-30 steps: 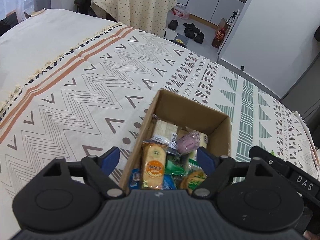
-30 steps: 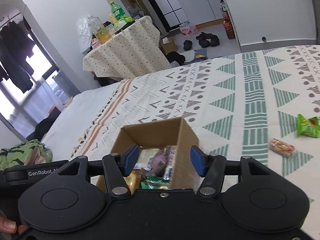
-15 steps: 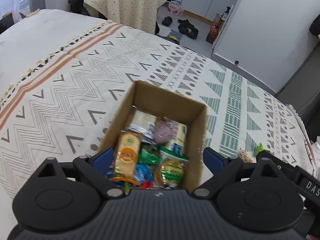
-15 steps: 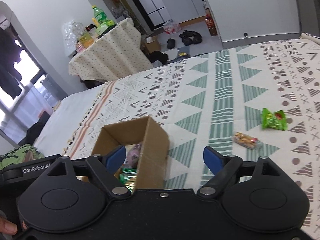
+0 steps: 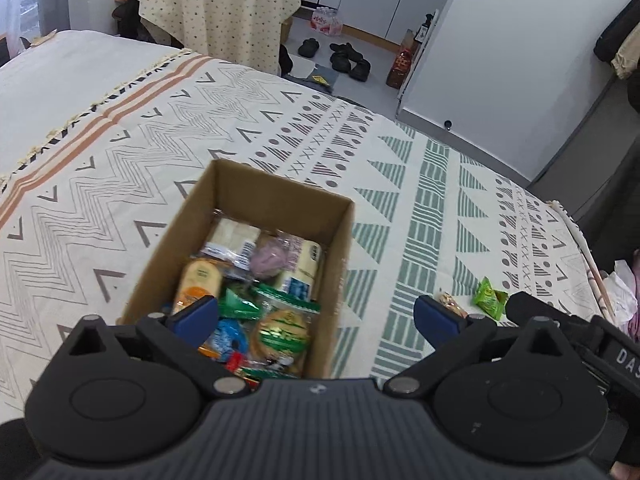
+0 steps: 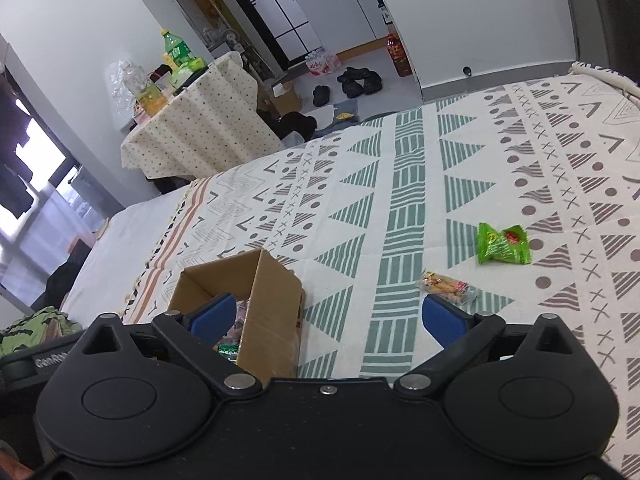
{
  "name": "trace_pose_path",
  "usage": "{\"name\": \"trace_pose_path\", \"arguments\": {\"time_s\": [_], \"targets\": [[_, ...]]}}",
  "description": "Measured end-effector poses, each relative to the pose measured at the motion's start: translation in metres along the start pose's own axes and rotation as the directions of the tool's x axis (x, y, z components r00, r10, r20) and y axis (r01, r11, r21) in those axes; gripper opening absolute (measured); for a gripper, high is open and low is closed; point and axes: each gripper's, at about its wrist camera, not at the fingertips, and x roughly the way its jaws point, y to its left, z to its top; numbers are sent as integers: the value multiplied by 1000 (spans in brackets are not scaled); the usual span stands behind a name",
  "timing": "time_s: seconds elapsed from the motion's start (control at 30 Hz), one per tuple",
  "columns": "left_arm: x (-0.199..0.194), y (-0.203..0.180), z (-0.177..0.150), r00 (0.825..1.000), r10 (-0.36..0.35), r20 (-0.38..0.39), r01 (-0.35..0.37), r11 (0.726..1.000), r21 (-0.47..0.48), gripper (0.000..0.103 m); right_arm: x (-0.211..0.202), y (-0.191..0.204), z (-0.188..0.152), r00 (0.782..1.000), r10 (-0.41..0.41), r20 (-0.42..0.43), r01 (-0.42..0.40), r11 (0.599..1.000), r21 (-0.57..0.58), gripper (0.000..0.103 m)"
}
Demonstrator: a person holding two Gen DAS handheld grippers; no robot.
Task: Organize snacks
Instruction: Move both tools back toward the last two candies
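Beyond the right gripper (image 6: 327, 316), now swung off the snack-filled cardboard box (image 6: 276, 296) with jaws spread wider and empty like the left gripper (image 5: 316, 316): clear peanut packet (image 6: 447, 287) nearest, green packet (image 6: 503, 245) farther, both unboxed.

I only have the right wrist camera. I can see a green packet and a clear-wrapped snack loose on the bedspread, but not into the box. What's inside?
Observer: The cardboard box holds a jumble of wrapped snacks, with a green round-cracker pack at its near end.
Operator: Any room in there?
Observer: Probably; packets cover its floor, but the walls rise well above them.
Operator: And the left gripper?
Observer: Its jaws are open and empty, above the box's near end.
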Motion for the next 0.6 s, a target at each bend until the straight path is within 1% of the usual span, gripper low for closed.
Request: {"name": "trace_pose_path", "arguments": {"time_s": [0.2, 0.37, 0.6], "targets": [[9, -24, -10, 1000, -19, -23, 20, 1000, 24, 103, -10, -24, -1, 1000, -7, 15, 7, 999, 40, 103], [14, -42, -17, 1000, -1, -26, 2, 999, 44, 103, -18, -48, -1, 999, -21, 28, 19, 997, 70, 103], [26, -66, -24, 999, -3, -38, 5, 998, 59, 103, -20, -77, 0, 999, -41, 34, 38, 993, 108, 103]]}}
